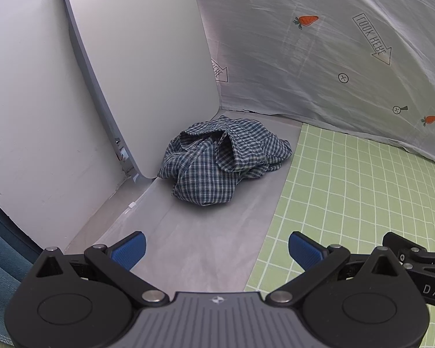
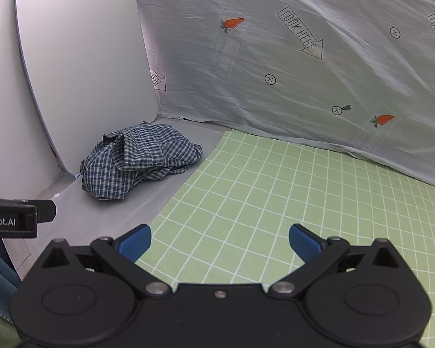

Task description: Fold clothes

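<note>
Left wrist view: my left tool (image 1: 217,246) hangs released, blue pads (image 1: 130,250) spread wide with nothing between them. I cannot make out what garment the crumpled checked cloth (image 1: 226,161) is; it is bunched on itself and its edges are folded under. It lies on the grey sheet (image 1: 188,232) ahead of the tool, well apart from the pads, touching the foot of a white panel (image 1: 142,66) leaning in the corner. Small fittings behind that panel are too small to identify. The green grid cloth (image 1: 362,191) covers the worktop to the right. A pale printed sheet (image 1: 319,43) with carrots and arrows hangs at the back; one arrow is partly hidden by the panel. The right tool (image 1: 420,256) is cut off at the right edge.

Right wrist view: my right tool (image 2: 219,242) is likewise released and empty, over the green grid cloth (image 2: 275,188). The checked cloth (image 2: 139,159) lies ahead and to the left, well apart, beside the white panel (image 2: 81,58). The left tool (image 2: 17,217) enters at the left edge, only partly visible, its lettering cut off.
</note>
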The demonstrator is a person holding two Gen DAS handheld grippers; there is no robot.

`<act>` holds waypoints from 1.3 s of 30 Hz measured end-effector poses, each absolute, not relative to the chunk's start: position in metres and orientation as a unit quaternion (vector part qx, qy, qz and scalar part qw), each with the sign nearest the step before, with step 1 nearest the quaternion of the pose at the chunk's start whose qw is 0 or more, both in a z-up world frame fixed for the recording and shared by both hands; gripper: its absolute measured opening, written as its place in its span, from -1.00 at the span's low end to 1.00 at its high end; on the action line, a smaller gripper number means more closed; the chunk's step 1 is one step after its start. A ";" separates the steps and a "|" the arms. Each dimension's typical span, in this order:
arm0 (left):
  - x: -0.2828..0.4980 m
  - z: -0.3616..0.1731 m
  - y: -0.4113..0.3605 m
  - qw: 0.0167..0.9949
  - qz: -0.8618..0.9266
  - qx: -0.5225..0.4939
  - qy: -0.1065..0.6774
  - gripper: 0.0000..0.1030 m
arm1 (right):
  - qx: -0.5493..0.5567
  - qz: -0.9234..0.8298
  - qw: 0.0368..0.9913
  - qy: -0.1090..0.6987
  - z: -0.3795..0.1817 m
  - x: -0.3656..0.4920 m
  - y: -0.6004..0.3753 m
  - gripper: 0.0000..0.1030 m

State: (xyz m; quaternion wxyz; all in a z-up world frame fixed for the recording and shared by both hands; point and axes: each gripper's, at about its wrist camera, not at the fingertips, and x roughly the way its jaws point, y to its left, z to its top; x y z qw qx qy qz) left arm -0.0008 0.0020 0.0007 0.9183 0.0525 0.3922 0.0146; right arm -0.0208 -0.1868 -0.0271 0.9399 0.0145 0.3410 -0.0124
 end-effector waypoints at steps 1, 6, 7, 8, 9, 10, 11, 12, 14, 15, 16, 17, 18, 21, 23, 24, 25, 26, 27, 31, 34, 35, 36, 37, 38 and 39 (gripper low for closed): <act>-0.001 0.001 0.001 0.918 0.014 0.053 0.392 1.00 | 0.015 -0.012 0.940 0.341 -0.027 -0.021 -0.187 0.99; 0.000 -0.001 -0.003 0.917 0.016 0.054 0.394 1.00 | 0.015 -0.013 0.940 0.341 -0.028 -0.021 -0.187 0.99; 0.001 -0.001 -0.002 0.917 0.016 0.054 0.395 1.00 | 0.016 -0.013 0.940 0.340 -0.028 -0.021 -0.187 0.99; 0.001 -0.001 -0.002 0.917 0.017 0.054 0.396 1.00 | 0.016 -0.012 0.940 0.340 -0.028 -0.021 -0.186 0.99; 0.001 -0.001 -0.002 0.916 0.017 0.054 0.396 1.00 | 0.016 -0.012 0.940 0.340 -0.028 -0.021 -0.186 0.99; 0.002 -0.001 -0.002 0.916 0.017 0.054 0.397 1.00 | 0.016 -0.011 0.940 0.341 -0.028 -0.021 -0.187 0.99; 0.002 -0.002 -0.002 0.916 0.016 0.054 0.397 1.00 | 0.016 -0.011 0.940 0.341 -0.028 -0.021 -0.187 0.99; 0.002 -0.002 -0.002 0.916 0.016 0.055 0.397 1.00 | 0.016 -0.011 0.940 0.341 -0.028 -0.021 -0.187 0.99; 0.002 -0.001 -0.002 0.916 0.015 0.055 0.397 1.00 | 0.016 -0.011 0.939 0.342 -0.028 -0.021 -0.187 0.99; 0.003 -0.001 -0.002 0.916 0.015 0.055 0.398 1.00 | 0.016 -0.011 0.939 0.342 -0.028 -0.021 -0.187 0.99; 0.003 -0.001 -0.002 0.916 0.015 0.054 0.398 1.00 | 0.016 -0.012 0.939 0.342 -0.029 -0.020 -0.188 0.99; 0.003 -0.002 -0.001 0.916 0.014 0.054 0.398 1.00 | 0.016 -0.012 0.939 0.342 -0.029 -0.020 -0.188 0.99; 0.004 -0.002 -0.001 0.916 0.014 0.054 0.398 1.00 | 0.016 -0.012 0.939 0.342 -0.029 -0.020 -0.188 0.99; 0.004 -0.003 -0.002 0.916 0.012 0.054 0.398 1.00 | 0.017 -0.014 0.939 0.343 -0.029 -0.020 -0.187 0.99; 0.005 -0.003 -0.003 0.915 0.011 0.054 0.399 1.00 | 0.018 -0.015 0.939 0.344 -0.030 -0.020 -0.187 0.99; 0.006 -0.003 -0.003 0.915 0.011 0.055 0.400 1.00 | 0.018 -0.016 0.939 0.344 -0.030 -0.020 -0.187 0.99; 0.006 -0.003 -0.003 0.915 0.010 0.055 0.400 1.00 | 0.018 -0.016 0.938 0.345 -0.029 -0.019 -0.187 0.99; 0.006 -0.003 -0.002 0.915 0.010 0.055 0.400 1.00 | 0.017 -0.016 0.938 0.345 -0.029 -0.018 -0.187 0.99; 0.006 -0.004 -0.002 0.915 0.009 0.055 0.400 1.00 | 0.017 -0.016 0.938 0.345 -0.029 -0.018 -0.187 0.99; 0.006 -0.004 -0.003 0.914 0.009 0.056 0.401 1.00 | 0.016 -0.014 0.938 0.346 -0.031 -0.018 -0.188 0.99; 0.006 -0.006 -0.003 0.913 0.009 0.056 0.403 1.00 | 0.017 -0.013 0.937 0.348 -0.032 -0.018 -0.188 0.99; 0.006 -0.007 -0.004 0.913 0.009 0.056 0.405 1.00 | 0.018 -0.013 0.937 0.349 -0.033 -0.018 -0.188 0.99; 0.007 -0.008 -0.003 0.912 0.009 0.055 0.407 1.00 | 0.018 -0.013 0.936 0.350 -0.034 -0.018 -0.187 0.99; 0.007 -0.009 -0.003 0.911 0.010 0.055 0.408 1.00 | 0.018 -0.013 0.936 0.352 -0.035 -0.018 -0.187 0.99; 0.008 -0.010 -0.003 0.910 0.011 0.054 0.411 1.00 | 0.019 -0.012 0.935 0.354 -0.036 -0.018 -0.187 0.99; 0.008 -0.011 -0.002 0.909 0.011 0.053 0.414 1.00 | 0.019 -0.011 0.934 0.356 -0.037 -0.017 -0.186 0.99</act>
